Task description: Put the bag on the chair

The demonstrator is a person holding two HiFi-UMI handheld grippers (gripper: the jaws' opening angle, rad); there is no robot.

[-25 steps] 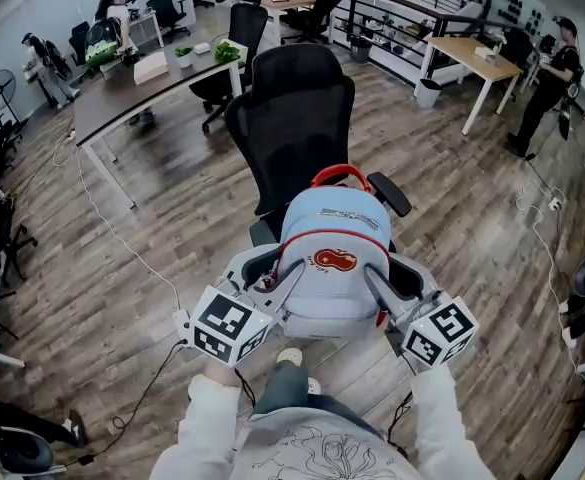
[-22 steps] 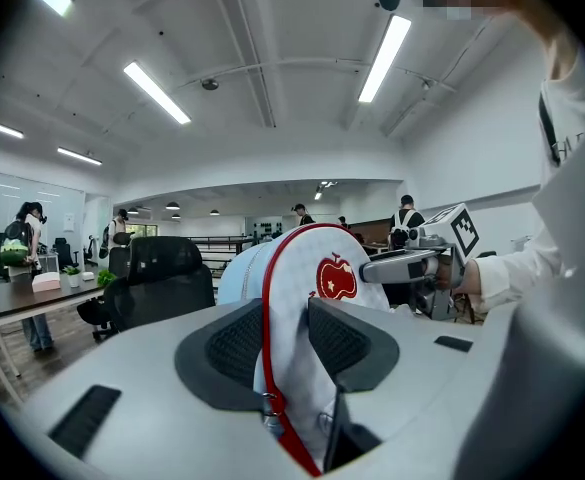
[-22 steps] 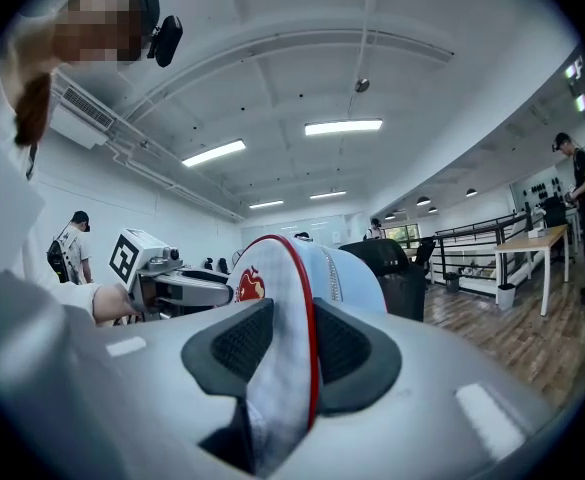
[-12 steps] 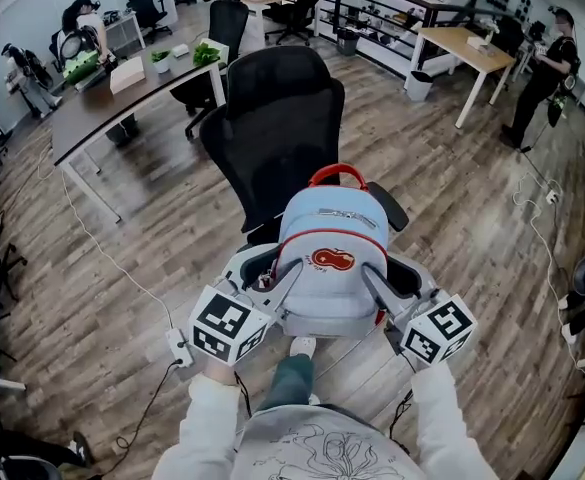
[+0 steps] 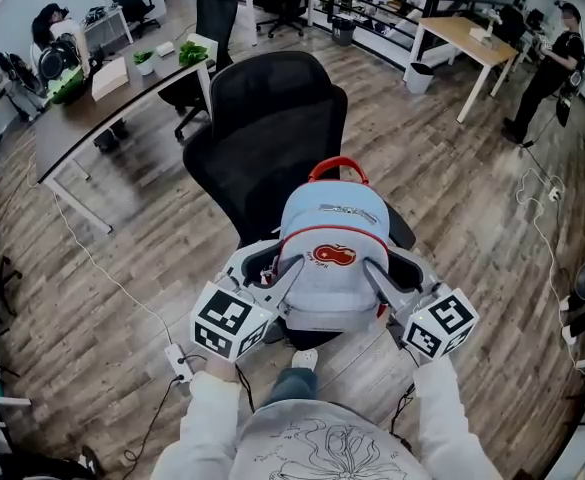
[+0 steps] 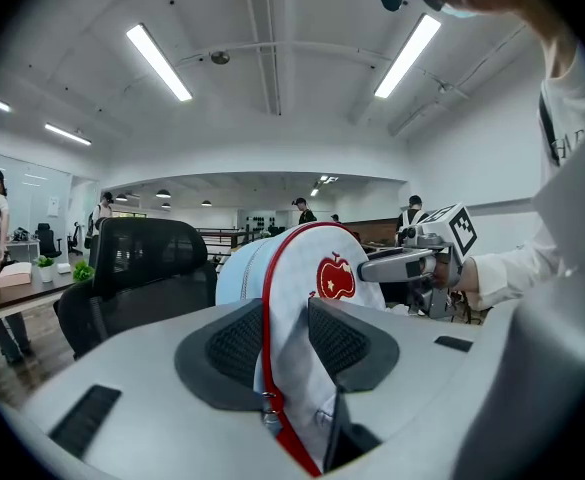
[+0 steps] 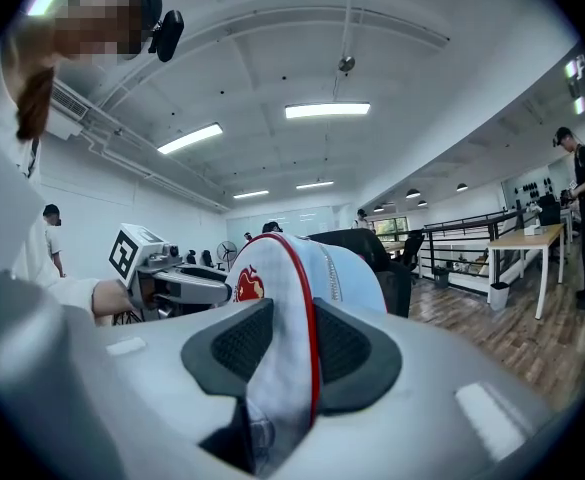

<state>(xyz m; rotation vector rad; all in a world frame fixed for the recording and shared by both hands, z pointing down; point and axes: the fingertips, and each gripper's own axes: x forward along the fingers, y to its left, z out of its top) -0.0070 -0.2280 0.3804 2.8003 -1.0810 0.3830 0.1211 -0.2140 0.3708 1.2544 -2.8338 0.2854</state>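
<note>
A light blue backpack with red trim, a red top handle and an apple emblem hangs between both grippers, just over the seat of a black office chair. My left gripper is shut on the backpack's left edge; in the left gripper view the fabric and red piping of the backpack are pinched between the dark pads. My right gripper is shut on the right edge, where the backpack again sits between the pads. The chair's seat is mostly hidden under the bag.
A dark desk with plants and boxes stands at the back left, a wooden table and a white bin at the back right. A person stands at far right. A white cable and power strip lie on the wood floor at left.
Both grippers and the backpack have moved forward toward the chair, which now looms larger and sits directly under the bag. The grip on both edges is unchanged.
</note>
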